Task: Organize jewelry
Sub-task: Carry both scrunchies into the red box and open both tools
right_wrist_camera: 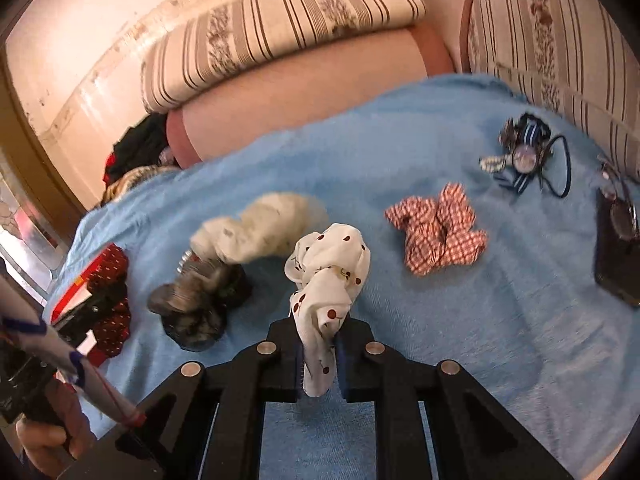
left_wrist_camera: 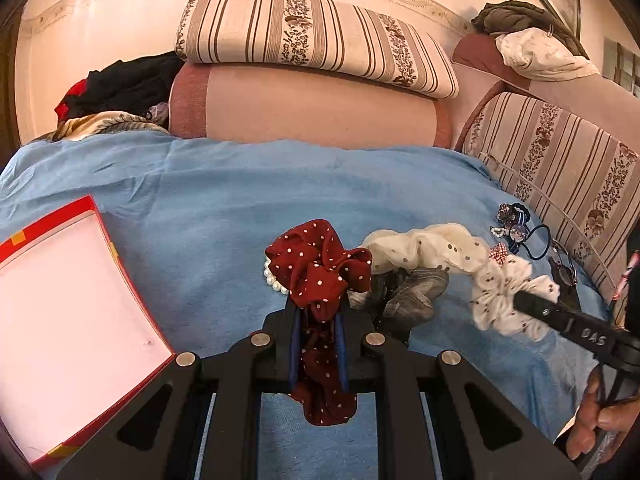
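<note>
My left gripper [left_wrist_camera: 318, 312] is shut on a dark red scrunchie with white dots [left_wrist_camera: 320, 264], held above the blue cloth. An open red box with a white inside [left_wrist_camera: 60, 320] lies to its left. A pearl bracelet [left_wrist_camera: 272, 280] peeks out behind the red scrunchie. My right gripper [right_wrist_camera: 320, 328] is shut on a white cherry-print scrunchie [right_wrist_camera: 328, 268], which hangs between the pads. A cream scrunchie [right_wrist_camera: 260, 228] and a grey-black one [right_wrist_camera: 200, 300] lie to its left, and a red checked one [right_wrist_camera: 436, 232] to its right.
A tangle of hair ties and small ornaments [right_wrist_camera: 524, 156] lies at the far right of the blue cloth [right_wrist_camera: 440, 340]. A dark flat case with glasses on it [right_wrist_camera: 616, 256] sits by the right edge. Striped cushions [left_wrist_camera: 312, 36] and a bolster line the back.
</note>
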Available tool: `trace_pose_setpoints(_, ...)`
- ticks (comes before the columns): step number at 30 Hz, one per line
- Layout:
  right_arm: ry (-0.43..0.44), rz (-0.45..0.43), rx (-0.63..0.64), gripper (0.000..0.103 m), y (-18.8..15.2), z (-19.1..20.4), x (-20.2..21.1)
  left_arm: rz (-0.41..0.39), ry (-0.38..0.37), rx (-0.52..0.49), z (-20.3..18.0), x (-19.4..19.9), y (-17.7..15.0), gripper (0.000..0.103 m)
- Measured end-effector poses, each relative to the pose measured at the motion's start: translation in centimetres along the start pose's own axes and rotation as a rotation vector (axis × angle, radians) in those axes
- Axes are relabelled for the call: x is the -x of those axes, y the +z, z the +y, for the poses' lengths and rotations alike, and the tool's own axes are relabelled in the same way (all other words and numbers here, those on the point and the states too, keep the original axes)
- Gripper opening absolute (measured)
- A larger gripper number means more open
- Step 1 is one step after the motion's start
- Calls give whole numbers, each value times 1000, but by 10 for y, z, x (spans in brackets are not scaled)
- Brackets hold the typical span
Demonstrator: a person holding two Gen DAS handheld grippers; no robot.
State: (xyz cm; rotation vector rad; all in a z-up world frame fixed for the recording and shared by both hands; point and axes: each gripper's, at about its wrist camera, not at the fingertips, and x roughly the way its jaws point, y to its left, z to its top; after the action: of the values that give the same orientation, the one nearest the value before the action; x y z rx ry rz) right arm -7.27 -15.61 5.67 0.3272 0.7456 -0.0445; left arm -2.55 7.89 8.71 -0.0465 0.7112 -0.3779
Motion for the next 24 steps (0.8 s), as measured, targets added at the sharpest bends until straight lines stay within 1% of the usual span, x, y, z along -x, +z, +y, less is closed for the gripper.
trace_pose_setpoints(6, 1, -58, 30, 13, -2, 5, 16, -12, 9, -3, 1, 8, 0, 14)
trace_pose_setpoints(11, -3, -85, 50, 13, -3, 11, 24, -11, 10, 9, 7, 12, 2, 14)
trace_pose_setpoints(17, 16, -155, 101, 13, -4, 33, 41, -24, 14, 28, 16, 22, 6, 14)
trace_pose_setpoints(21, 65, -149, 160, 13, -6, 61, 43, -36, 33, 57, 28, 32, 10, 14)
trace_pose_setpoints(24, 113, -113, 177, 13, -5, 81, 36, -38, 49, 93, 43, 39, 13, 14)
